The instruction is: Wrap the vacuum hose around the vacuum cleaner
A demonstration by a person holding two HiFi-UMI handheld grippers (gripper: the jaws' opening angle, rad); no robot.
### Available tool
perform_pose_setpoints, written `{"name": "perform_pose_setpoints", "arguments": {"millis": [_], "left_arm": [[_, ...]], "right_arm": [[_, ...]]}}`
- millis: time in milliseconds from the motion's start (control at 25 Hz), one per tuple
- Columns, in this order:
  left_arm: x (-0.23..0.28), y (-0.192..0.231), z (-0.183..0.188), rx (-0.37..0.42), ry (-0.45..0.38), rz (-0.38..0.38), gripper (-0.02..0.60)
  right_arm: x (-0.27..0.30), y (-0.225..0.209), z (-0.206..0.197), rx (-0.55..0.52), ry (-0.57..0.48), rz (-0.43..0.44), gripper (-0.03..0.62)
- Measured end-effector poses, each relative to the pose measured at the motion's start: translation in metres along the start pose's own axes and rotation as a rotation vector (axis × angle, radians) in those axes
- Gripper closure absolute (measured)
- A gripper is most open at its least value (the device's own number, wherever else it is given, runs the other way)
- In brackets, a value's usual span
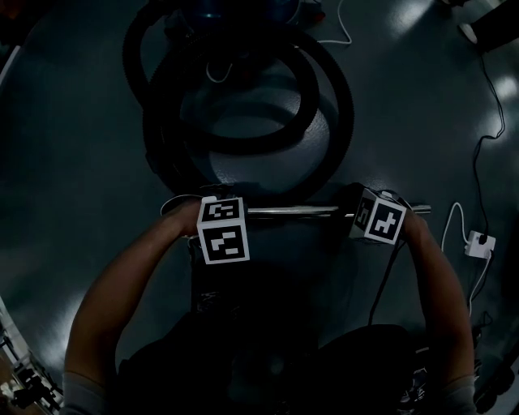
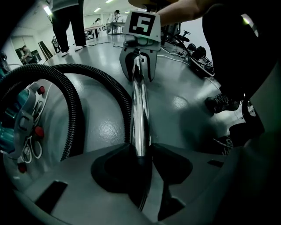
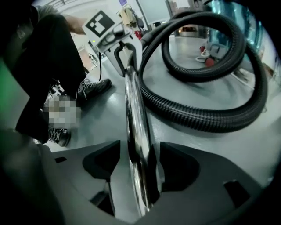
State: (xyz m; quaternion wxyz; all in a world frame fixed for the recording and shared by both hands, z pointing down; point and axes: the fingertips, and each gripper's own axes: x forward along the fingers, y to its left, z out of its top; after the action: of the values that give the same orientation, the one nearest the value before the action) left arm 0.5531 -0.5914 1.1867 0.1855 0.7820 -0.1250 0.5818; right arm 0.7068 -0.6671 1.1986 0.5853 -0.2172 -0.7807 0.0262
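A chrome wand tube (image 1: 292, 211) lies level between my two grippers. My left gripper (image 1: 212, 207) is shut on its left end; in the left gripper view the pads clamp the tube (image 2: 139, 114) on both sides. My right gripper (image 1: 358, 207) stands open around the other end: in the right gripper view the tube (image 3: 134, 118) runs between the jaws with a gap at the left pad. The black ribbed hose (image 1: 324, 105) loops in wide coils on the floor beyond. The vacuum cleaner body (image 1: 235, 12) sits at the top, dark; its teal side (image 2: 13, 127) shows in the left gripper view.
A white cable with a plug block (image 1: 480, 243) and a thin black cable (image 1: 486, 121) trail on the grey floor at right. The holder's shoes (image 2: 221, 103) stand close to the tube. People (image 2: 68, 22) and tables stand far back in the room.
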Motion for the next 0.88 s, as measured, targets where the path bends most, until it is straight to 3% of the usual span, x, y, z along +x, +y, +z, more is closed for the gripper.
{"name": "perform_pose_setpoints", "arguments": {"millis": [120,240,400,680,760,880], "left_arm": [[-0.001,0.000,0.002,-0.017,0.002,-0.007,0.411],[0.003,0.000,0.004,-0.028,0.011,-0.010,0.411],[0.005,0.001,0.004,-0.057,0.023,0.005,0.410],[-0.033,0.004,0.013,-0.105,-0.096,0.084,0.408],[-0.050,0.011,0.018,-0.132,-0.129,0.117,0.408],[-0.079,0.028,0.023,-0.158,-0.165,0.191,0.410]], "right_arm": [[-0.020,-0.006,0.001,0.033,-0.047,-0.057,0.330],[-0.040,-0.009,0.013,0.076,-0.159,-0.098,0.330],[-0.055,0.000,0.023,0.128,-0.222,-0.113,0.330],[-0.065,0.024,0.024,0.127,-0.262,-0.104,0.333],[-0.069,0.027,0.028,0.142,-0.290,-0.113,0.391],[-0.086,0.016,0.040,0.153,-0.334,-0.198,0.506]]}}
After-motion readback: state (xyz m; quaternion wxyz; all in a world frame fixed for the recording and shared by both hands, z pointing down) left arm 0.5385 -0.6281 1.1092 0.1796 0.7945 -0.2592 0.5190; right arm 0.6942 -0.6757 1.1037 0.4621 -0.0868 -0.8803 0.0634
